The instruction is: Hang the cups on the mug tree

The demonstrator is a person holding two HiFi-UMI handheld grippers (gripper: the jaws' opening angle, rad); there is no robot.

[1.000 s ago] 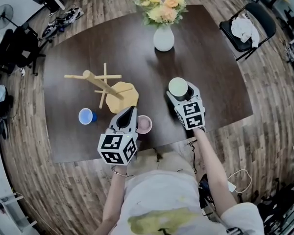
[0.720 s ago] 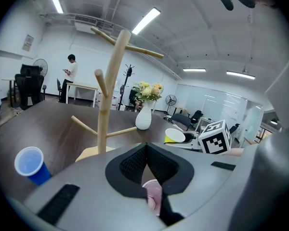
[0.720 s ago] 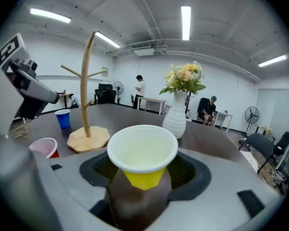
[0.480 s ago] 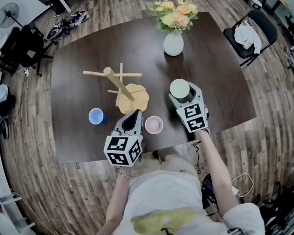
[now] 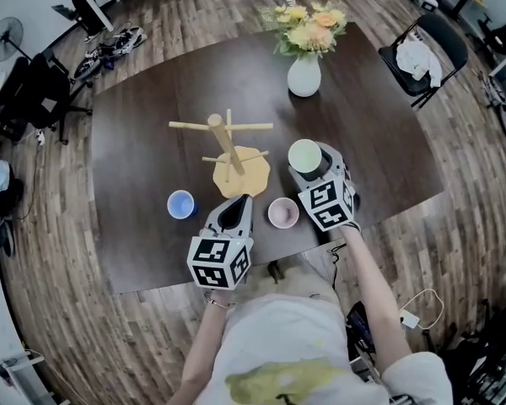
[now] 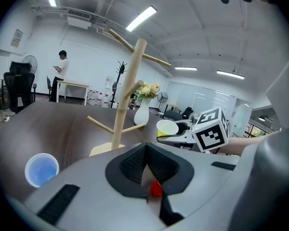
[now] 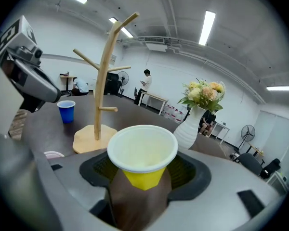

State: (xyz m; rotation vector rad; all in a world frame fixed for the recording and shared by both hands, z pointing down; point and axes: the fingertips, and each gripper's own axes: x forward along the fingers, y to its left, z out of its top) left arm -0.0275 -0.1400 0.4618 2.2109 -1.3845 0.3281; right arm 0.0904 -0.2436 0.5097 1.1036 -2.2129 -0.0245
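The wooden mug tree (image 5: 227,144) stands mid-table on its pale base, with all pegs bare. My right gripper (image 5: 309,164) is shut on a yellow cup with a white inside (image 5: 305,154), held upright to the right of the tree. In the right gripper view the yellow cup (image 7: 142,154) sits between the pads, with the mug tree (image 7: 104,76) ahead to the left. My left gripper (image 5: 238,204) is shut and empty, just in front of the tree base. A blue cup (image 5: 180,203) and a pink cup (image 5: 282,213) stand on the table either side of it.
A white vase of flowers (image 5: 304,74) stands at the table's far side, beyond the right gripper. The dark table's near edge (image 5: 261,258) runs just under both grippers. A chair with cloth on it (image 5: 422,57) stands off the right corner. People stand far off in the room.
My right gripper has carried the yellow cup left, closer to the mug tree. The left gripper has drifted slightly left, away from the pink cup. The head view has shifted.
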